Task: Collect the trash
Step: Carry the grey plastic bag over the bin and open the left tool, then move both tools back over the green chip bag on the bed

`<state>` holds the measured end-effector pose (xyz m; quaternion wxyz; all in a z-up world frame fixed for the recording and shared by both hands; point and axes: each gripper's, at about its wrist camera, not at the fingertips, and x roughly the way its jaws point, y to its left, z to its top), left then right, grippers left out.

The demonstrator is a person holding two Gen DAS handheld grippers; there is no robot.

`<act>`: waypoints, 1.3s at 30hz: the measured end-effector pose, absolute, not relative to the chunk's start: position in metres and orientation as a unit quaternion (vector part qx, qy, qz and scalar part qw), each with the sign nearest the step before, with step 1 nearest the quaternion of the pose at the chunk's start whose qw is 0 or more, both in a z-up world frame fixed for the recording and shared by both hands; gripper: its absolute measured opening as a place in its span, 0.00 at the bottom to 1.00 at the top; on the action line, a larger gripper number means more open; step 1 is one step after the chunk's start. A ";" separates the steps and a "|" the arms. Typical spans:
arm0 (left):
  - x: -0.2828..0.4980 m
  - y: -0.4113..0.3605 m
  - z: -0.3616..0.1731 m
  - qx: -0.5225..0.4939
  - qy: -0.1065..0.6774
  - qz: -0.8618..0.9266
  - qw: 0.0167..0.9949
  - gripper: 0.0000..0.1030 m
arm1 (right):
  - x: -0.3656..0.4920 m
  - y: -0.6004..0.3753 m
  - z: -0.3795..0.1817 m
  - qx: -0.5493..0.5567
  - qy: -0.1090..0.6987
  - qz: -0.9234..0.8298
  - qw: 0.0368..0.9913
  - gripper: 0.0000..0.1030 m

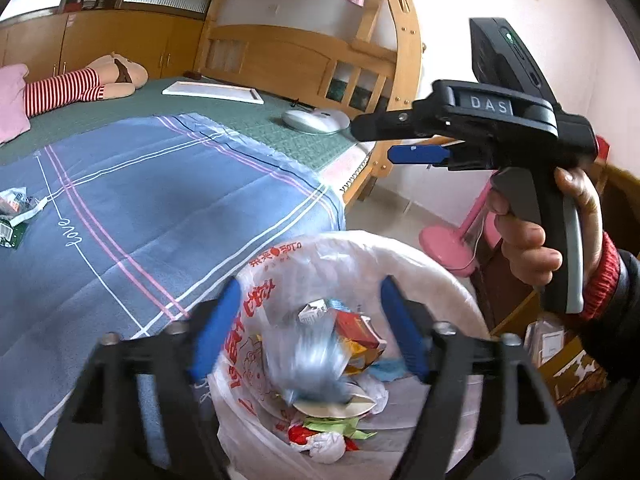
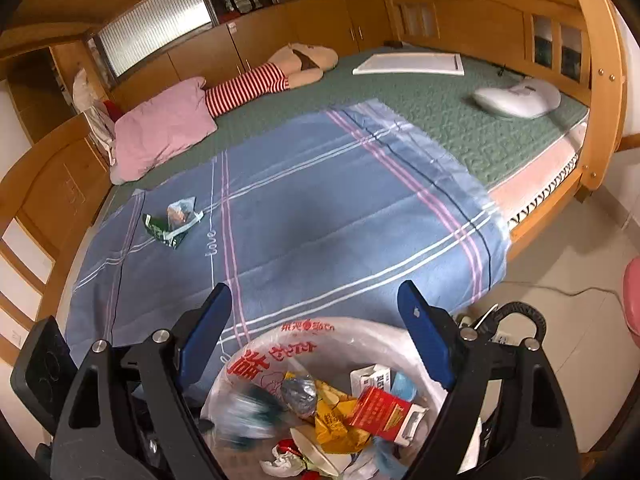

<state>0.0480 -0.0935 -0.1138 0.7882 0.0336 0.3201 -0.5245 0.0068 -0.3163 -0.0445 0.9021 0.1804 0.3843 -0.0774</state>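
Note:
A white bin (image 1: pixel 440 276) lined with a printed plastic bag stands beside the bed and holds several pieces of trash. My left gripper (image 1: pixel 310 326) is open right above it, and a blurred clear plastic wrapper (image 1: pixel 312 364) is below the fingers, apart from them. My right gripper (image 2: pixel 316 336) is open and empty over the bin (image 2: pixel 384 334); it also shows in the left wrist view (image 1: pixel 400 140). A green packet and a clear wrapper (image 2: pixel 174 220) lie on the blue blanket (image 2: pixel 320 208); they show at the left edge of the left wrist view (image 1: pixel 14 216).
On the green mattress (image 2: pixel 460 120) lie a pink pillow (image 2: pixel 160 128), a striped doll (image 2: pixel 256 84), a white board (image 2: pixel 412 64) and a white device (image 2: pixel 516 98). A wooden bed frame (image 2: pixel 600 80) surrounds it. A pink stool (image 1: pixel 448 248) stands on the tiled floor.

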 end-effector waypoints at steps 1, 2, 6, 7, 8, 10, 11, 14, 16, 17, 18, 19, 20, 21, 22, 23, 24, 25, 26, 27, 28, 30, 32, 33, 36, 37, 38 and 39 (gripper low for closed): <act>0.048 -0.092 -0.114 0.031 0.319 -0.522 0.790 0.74 | 0.007 -0.315 -0.046 0.181 0.386 -0.076 0.901 0.81; 0.049 -0.091 -0.113 0.027 0.319 -0.518 0.793 0.78 | 0.008 -0.314 -0.048 0.181 0.388 -0.075 0.901 0.81; 0.062 -0.079 -0.110 -0.008 0.317 -0.477 0.820 0.80 | 0.009 -0.309 -0.049 0.180 0.388 -0.074 0.901 0.81; 0.066 -0.075 -0.110 -0.020 0.318 -0.464 0.827 0.80 | 0.009 -0.308 -0.049 0.180 0.388 -0.074 0.901 0.81; 0.071 -0.071 -0.107 -0.030 0.319 -0.453 0.832 0.80 | 0.010 -0.308 -0.050 0.181 0.389 -0.075 0.900 0.81; 0.080 -0.061 -0.106 -0.054 0.320 -0.427 0.844 0.80 | 0.010 -0.308 -0.051 0.182 0.391 -0.074 0.899 0.81; 0.083 -0.057 -0.105 -0.060 0.320 -0.417 0.848 0.80 | 0.011 -0.307 -0.052 0.183 0.393 -0.074 0.898 0.81; 0.092 -0.048 -0.105 -0.069 0.323 -0.392 0.859 0.80 | 0.012 -0.305 -0.055 0.184 0.397 -0.073 0.896 0.81; 0.095 -0.047 -0.104 -0.071 0.323 -0.385 0.862 0.80 | 0.013 -0.303 -0.057 0.184 0.400 -0.071 0.895 0.81; 0.096 -0.046 -0.104 -0.071 0.322 -0.381 0.864 0.80 | 0.014 -0.302 -0.058 0.184 0.402 -0.070 0.894 0.81; 0.096 -0.045 -0.104 -0.070 0.321 -0.377 0.866 0.80 | 0.014 -0.301 -0.059 0.184 0.402 -0.070 0.894 0.81; 0.096 -0.043 -0.103 -0.071 0.321 -0.374 0.867 0.80 | 0.014 -0.301 -0.059 0.184 0.403 -0.069 0.894 0.81; 0.097 -0.042 -0.102 -0.073 0.321 -0.372 0.868 0.80 | 0.014 -0.300 -0.060 0.183 0.403 -0.069 0.894 0.81; 0.098 -0.041 -0.103 -0.076 0.322 -0.369 0.868 0.80 | 0.015 -0.300 -0.060 0.183 0.403 -0.069 0.894 0.81; 0.098 -0.040 -0.103 -0.078 0.323 -0.367 0.869 0.80 | 0.015 -0.301 -0.060 0.183 0.403 -0.069 0.894 0.81; 0.098 -0.039 -0.103 -0.080 0.323 -0.365 0.869 0.80 | 0.015 -0.301 -0.060 0.183 0.403 -0.068 0.894 0.81; 0.098 -0.037 -0.103 -0.081 0.323 -0.362 0.871 0.80 | 0.015 -0.300 -0.060 0.184 0.403 -0.068 0.894 0.81; 0.096 -0.037 -0.103 -0.081 0.322 -0.360 0.872 0.80 | 0.015 -0.300 -0.061 0.184 0.404 -0.068 0.894 0.81; 0.096 -0.037 -0.103 -0.082 0.321 -0.358 0.873 0.80 | 0.015 -0.300 -0.061 0.184 0.404 -0.068 0.893 0.81; 0.096 -0.036 -0.102 -0.082 0.320 -0.354 0.875 0.80 | 0.015 -0.300 -0.062 0.185 0.405 -0.068 0.893 0.81; 0.097 -0.035 -0.102 -0.083 0.320 -0.350 0.877 0.80 | 0.016 -0.300 -0.062 0.185 0.405 -0.068 0.893 0.81; 0.098 -0.033 -0.102 -0.087 0.319 -0.340 0.880 0.80 | 0.016 -0.300 -0.063 0.185 0.407 -0.067 0.892 0.81; 0.100 -0.031 -0.102 -0.092 0.321 -0.336 0.881 0.80 | 0.017 -0.298 -0.064 0.185 0.409 -0.067 0.891 0.81; 0.101 -0.029 -0.102 -0.095 0.321 -0.333 0.882 0.80 | 0.017 -0.298 -0.065 0.185 0.410 -0.066 0.891 0.81; 0.101 -0.029 -0.101 -0.093 0.319 -0.328 0.884 0.80 | 0.018 -0.298 -0.067 0.185 0.412 -0.065 0.890 0.81; 0.101 -0.029 -0.101 -0.091 0.319 -0.326 0.885 0.80 | 0.018 -0.298 -0.067 0.185 0.413 -0.065 0.890 0.81; 0.100 -0.030 -0.101 -0.090 0.319 -0.324 0.886 0.80 | 0.018 -0.298 -0.068 0.185 0.413 -0.064 0.889 0.81; 0.100 -0.030 -0.101 -0.089 0.318 -0.323 0.887 0.80 | 0.018 -0.297 -0.068 0.185 0.413 -0.064 0.889 0.81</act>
